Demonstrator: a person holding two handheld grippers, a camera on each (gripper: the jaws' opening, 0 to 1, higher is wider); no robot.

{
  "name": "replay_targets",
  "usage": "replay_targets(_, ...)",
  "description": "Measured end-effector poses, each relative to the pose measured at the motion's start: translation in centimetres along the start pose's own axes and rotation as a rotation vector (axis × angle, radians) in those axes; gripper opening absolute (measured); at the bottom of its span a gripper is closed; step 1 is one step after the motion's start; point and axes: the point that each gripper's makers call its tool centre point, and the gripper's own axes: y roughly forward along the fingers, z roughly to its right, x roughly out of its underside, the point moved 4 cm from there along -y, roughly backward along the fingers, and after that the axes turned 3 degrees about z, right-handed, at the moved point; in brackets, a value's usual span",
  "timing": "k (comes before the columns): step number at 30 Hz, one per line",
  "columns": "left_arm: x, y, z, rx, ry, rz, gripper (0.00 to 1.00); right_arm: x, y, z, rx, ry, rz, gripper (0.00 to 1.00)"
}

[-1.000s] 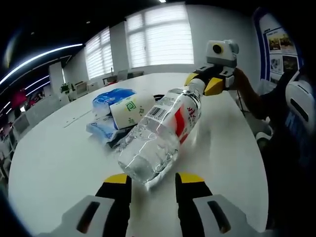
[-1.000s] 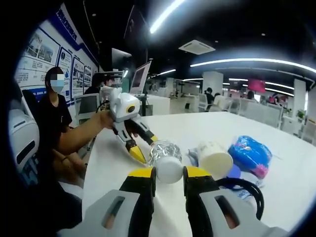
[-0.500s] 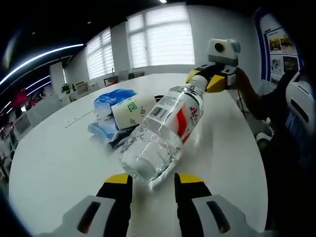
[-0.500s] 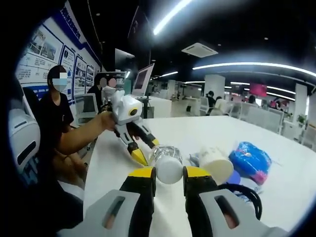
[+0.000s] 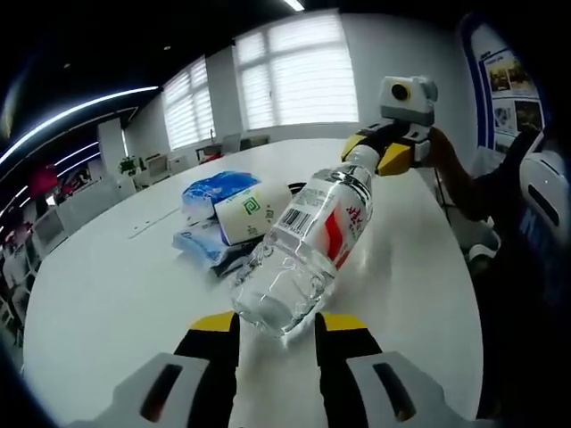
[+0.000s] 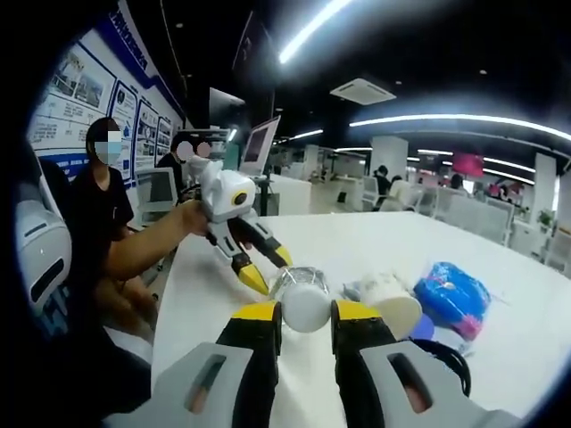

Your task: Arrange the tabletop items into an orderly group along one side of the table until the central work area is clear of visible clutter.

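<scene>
A clear water bottle (image 5: 303,250) with a red and white label hangs tilted above the white table (image 5: 107,294), held at both ends. My left gripper (image 5: 277,325) is shut on its base. At the far end my right gripper (image 5: 379,152) is shut on the white cap. In the right gripper view the cap (image 6: 306,308) sits between my right gripper's (image 6: 306,316) yellow tips, and my left gripper (image 6: 266,267) clasps the bottle's far end. A paper cup (image 5: 250,214) lies on its side beside a blue packet (image 5: 219,187).
The cup (image 6: 393,299), the blue packet (image 6: 453,294) and a black cable loop (image 6: 442,352) lie right of the bottle. A seated person (image 6: 98,223) and a white chair (image 6: 36,250) are at the table's left edge (image 6: 178,294).
The bottle has lifted a little and tilted more, cap end higher. Both views have shifted slightly with the hands. Both grips are unchanged.
</scene>
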Motion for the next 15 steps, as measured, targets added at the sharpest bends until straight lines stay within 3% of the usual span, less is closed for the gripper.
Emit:
replay_targets(6, -0.58, -0.33, -0.41, -0.020, -0.005, 0.032, 0.32, -0.50, 0.32, -0.10, -0.004, -0.011, 0.002, 0.19)
replay_targets(15, -0.55, -0.25, -0.70, -0.021, 0.003, 0.025, 0.33, -0.86, 0.56, -0.02, -0.009, -0.014, 0.000, 0.19)
